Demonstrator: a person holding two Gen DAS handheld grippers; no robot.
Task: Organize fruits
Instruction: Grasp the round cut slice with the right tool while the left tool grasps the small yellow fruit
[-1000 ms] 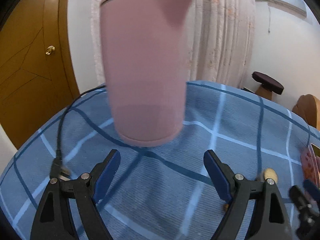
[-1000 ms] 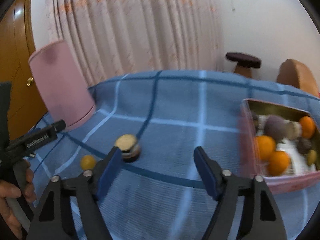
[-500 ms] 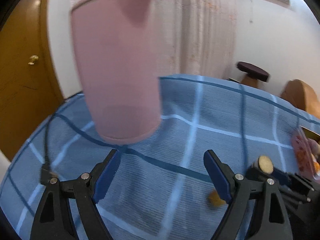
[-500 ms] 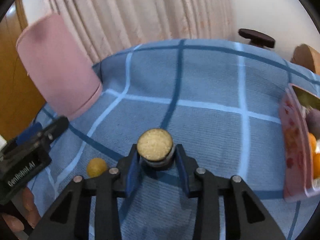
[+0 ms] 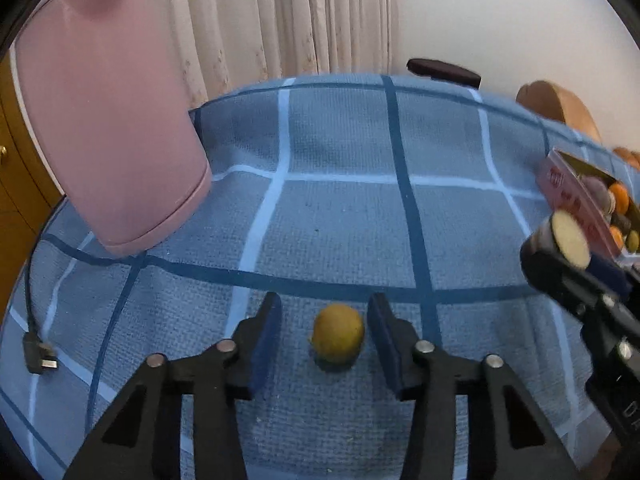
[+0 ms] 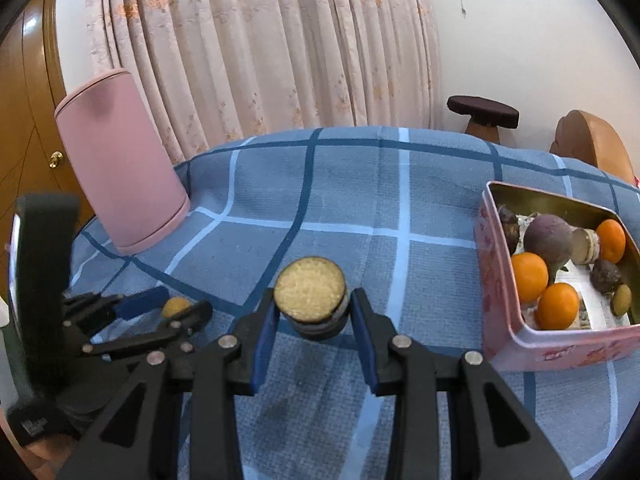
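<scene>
My right gripper (image 6: 314,314) is shut on a dark round fruit piece with a pale cut top (image 6: 310,294) and holds it above the blue checked cloth; the piece also shows in the left wrist view (image 5: 568,236). My left gripper (image 5: 325,330) is open, its fingers on either side of a small yellow-brown fruit (image 5: 338,338) lying on the cloth, with gaps on both sides. The same fruit shows in the right wrist view (image 6: 176,306). A pink tin (image 6: 504,344) at the right holds oranges, a purple fruit and several small dark ones.
A tall pink container (image 5: 108,120) stands at the back left of the table, also in the right wrist view (image 6: 120,160). A black cable with plug (image 5: 38,354) lies at the left edge. A stool (image 6: 482,114) and a wooden chair (image 6: 592,140) stand behind the table.
My right gripper closed on the cut fruit piece and lifted it. My left gripper swung right from the pink container and came down around the small yellow fruit, its jaws narrower.
</scene>
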